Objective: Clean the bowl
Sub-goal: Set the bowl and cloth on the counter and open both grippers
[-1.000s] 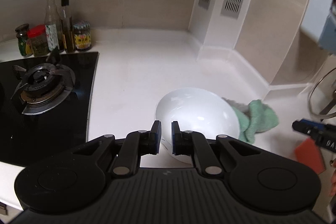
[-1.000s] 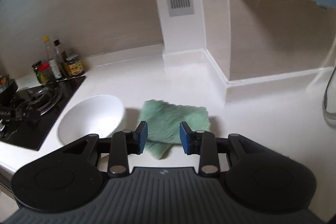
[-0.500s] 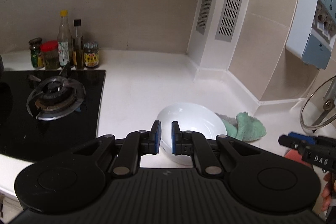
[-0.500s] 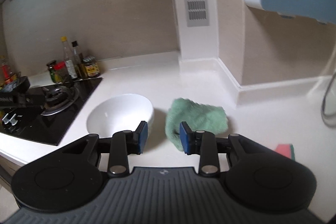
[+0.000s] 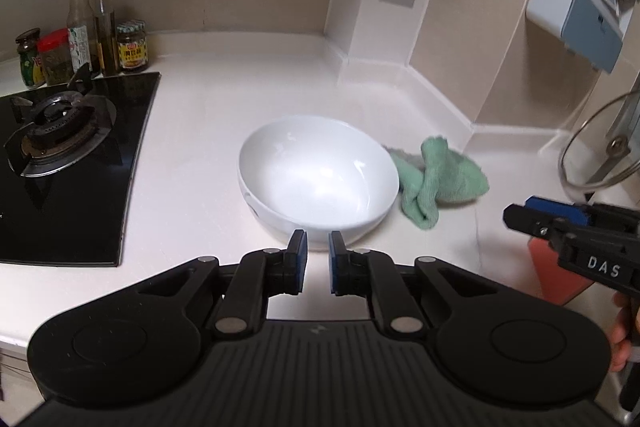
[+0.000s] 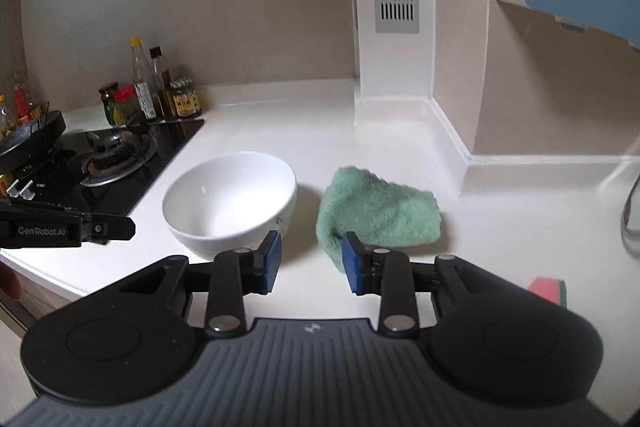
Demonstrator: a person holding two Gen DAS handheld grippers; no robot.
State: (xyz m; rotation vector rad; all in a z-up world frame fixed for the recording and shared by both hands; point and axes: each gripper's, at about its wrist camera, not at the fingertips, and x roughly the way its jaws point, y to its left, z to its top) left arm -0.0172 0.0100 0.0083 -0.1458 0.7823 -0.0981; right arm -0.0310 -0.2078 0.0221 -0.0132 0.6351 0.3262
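Observation:
A white bowl (image 5: pixel 316 179) stands upright and empty on the white counter; it also shows in the right wrist view (image 6: pixel 230 197). A crumpled green cloth (image 5: pixel 440 179) lies just right of it, apart from it in the right wrist view (image 6: pixel 378 213). My left gripper (image 5: pixel 318 247) hovers at the bowl's near rim, jaws a narrow gap apart, holding nothing. My right gripper (image 6: pixel 310 251) is open and empty, above the counter between bowl and cloth; it shows at the right edge of the left wrist view (image 5: pixel 560 223).
A black gas hob (image 5: pixel 60 163) lies left of the bowl, with sauce bottles and jars (image 5: pixel 92 39) behind it. A red and green sponge (image 6: pixel 550 291) lies at the right. A glass pot lid (image 5: pixel 596 147) leans at far right. A vented white column (image 6: pixel 394 27) stands in the back corner.
Both grippers have pulled back and up from the bowl and cloth, which now sit farther off. The right gripper has shifted left from over the cloth to between bowl and cloth.

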